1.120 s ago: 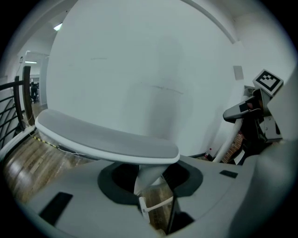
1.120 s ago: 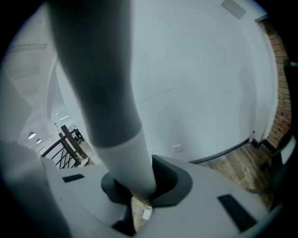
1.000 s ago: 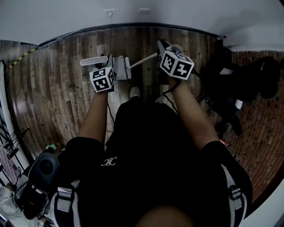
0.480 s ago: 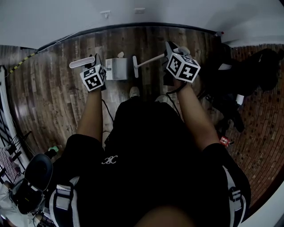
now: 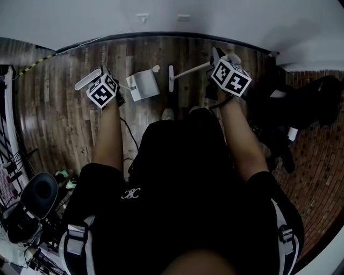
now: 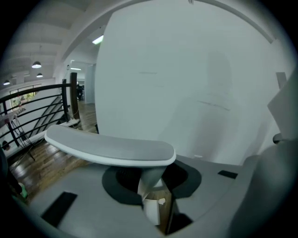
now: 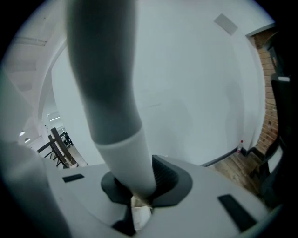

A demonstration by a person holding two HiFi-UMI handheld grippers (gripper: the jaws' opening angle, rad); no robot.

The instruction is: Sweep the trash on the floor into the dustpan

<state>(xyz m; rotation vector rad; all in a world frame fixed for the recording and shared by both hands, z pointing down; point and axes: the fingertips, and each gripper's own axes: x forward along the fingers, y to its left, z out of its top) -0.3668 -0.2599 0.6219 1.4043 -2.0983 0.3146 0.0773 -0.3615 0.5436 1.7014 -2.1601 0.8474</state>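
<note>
So I'm standing over the wooden floor point(image 5: 64, 123) right now, holding my left gripper point(image 5: 101, 88) out in front on my left side, and its jaws are clamping tight on the stem of the dustpan handle point(image 6: 111, 149), with the flat grey grip sticking out just past them. The dustpan point(image 5: 144, 85) itself is sitting on the floor close to the white wall point(image 5: 161, 16), out beyond my shoe point(image 5: 167, 114). My right gripper point(image 5: 228, 75) is squeezing shut around the broom handle point(image 7: 122, 153), and the broom point(image 5: 171, 79) is angling down to the left with its head resting just beside the dustpan's right edge, not quite touching it. There's a small pale scrap point(image 5: 156, 69) lying by the dustpan's far corner, probably the trash, but it's too tiny for me to say for sure.
</note>
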